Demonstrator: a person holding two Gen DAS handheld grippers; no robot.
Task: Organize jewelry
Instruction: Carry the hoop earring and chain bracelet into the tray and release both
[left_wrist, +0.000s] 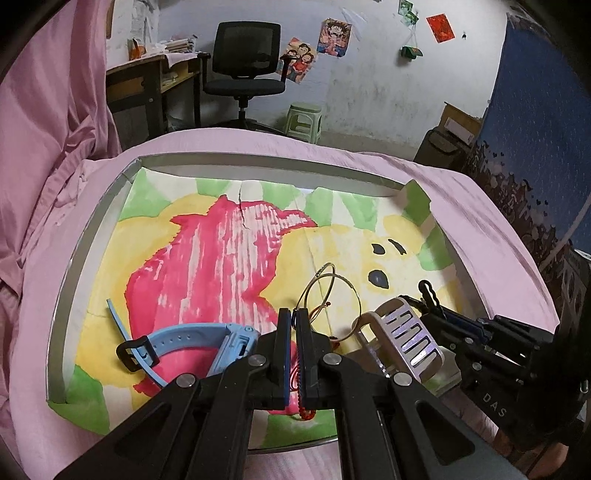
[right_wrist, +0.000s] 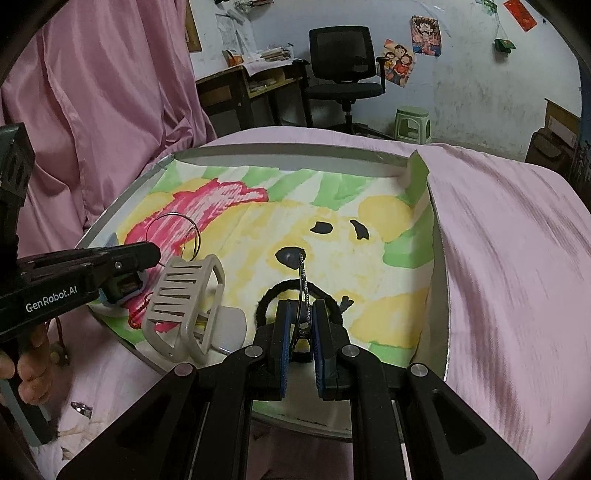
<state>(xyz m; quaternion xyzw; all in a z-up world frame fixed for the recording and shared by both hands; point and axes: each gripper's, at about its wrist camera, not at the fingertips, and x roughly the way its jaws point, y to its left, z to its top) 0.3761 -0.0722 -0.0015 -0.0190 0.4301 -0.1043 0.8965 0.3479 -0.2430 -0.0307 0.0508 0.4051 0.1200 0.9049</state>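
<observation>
A shallow tray lined with a painted sheet lies on a pink bed. In the left wrist view my left gripper is shut on a thin red string bracelet that hangs below the fingers. Gold wire hoops lie just ahead, a blue watch to the left, a beige claw hair clip to the right. In the right wrist view my right gripper is shut on a thin dark hair clip, held over a black hair tie on the tray. The beige clip sits at the left.
Pink bedding surrounds the tray and a pink curtain hangs at the left. A desk, black office chair and green stool stand beyond the bed. A small silver item lies on the sheet at the lower left.
</observation>
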